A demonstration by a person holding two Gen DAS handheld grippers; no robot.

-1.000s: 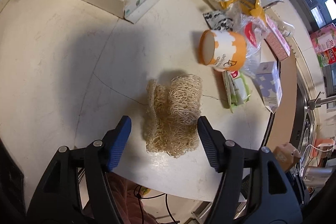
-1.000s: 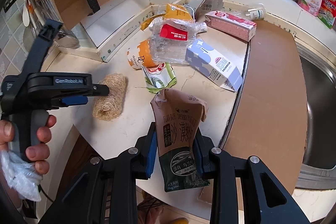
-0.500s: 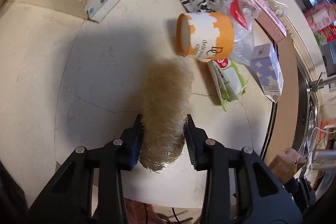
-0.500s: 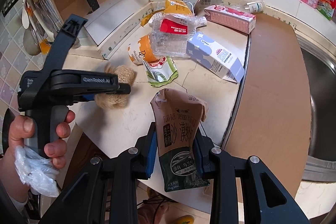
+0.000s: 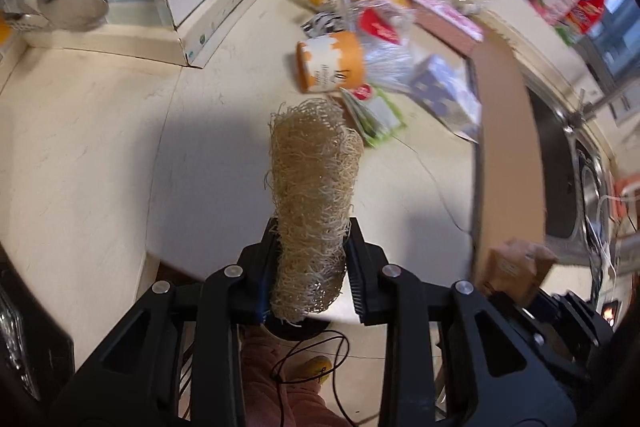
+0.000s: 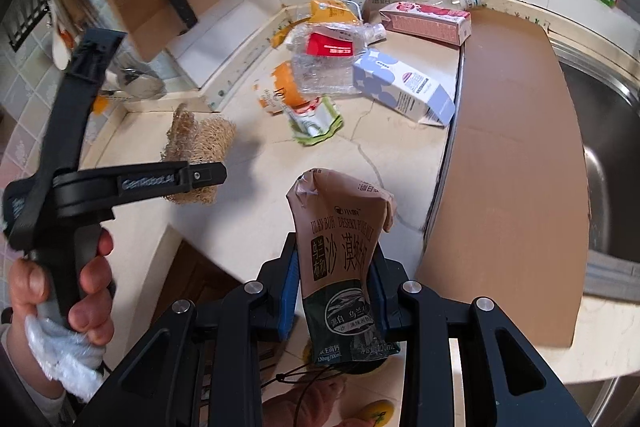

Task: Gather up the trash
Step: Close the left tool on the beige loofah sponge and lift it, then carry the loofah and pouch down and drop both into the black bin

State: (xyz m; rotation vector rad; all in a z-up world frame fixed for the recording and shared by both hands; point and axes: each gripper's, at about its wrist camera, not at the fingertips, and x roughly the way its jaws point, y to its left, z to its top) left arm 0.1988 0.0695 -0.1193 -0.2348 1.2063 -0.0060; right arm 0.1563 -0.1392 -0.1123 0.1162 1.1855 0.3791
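A tan fibrous loofah scrubber (image 5: 316,163) stands up between the fingers of my left gripper (image 5: 312,247), whose jaws are still closing and press on its lower part. It hangs clear above the cream counter (image 5: 100,147). The right wrist view shows the same loofah (image 6: 204,143) behind the left gripper (image 6: 216,175), held by a person's hand (image 6: 80,299). My right gripper (image 6: 334,267) is shut on a brown milk pouch (image 6: 340,227) above the counter's front edge. The pouch (image 5: 516,267) also shows at the lower right of the left wrist view.
A trash pile lies at the counter's back: an orange paper cup (image 5: 332,67) on its side, a crushed plastic bottle (image 6: 324,63), a green sachet (image 6: 316,119), a blue-white carton (image 6: 404,87), a pink carton (image 6: 428,21). A brown board (image 6: 508,147) borders the steel sink (image 6: 600,107).
My left gripper closed from wide open onto the loofah and lifted it off the counter. The right gripper kept its hold on the pouch and shifted slightly.
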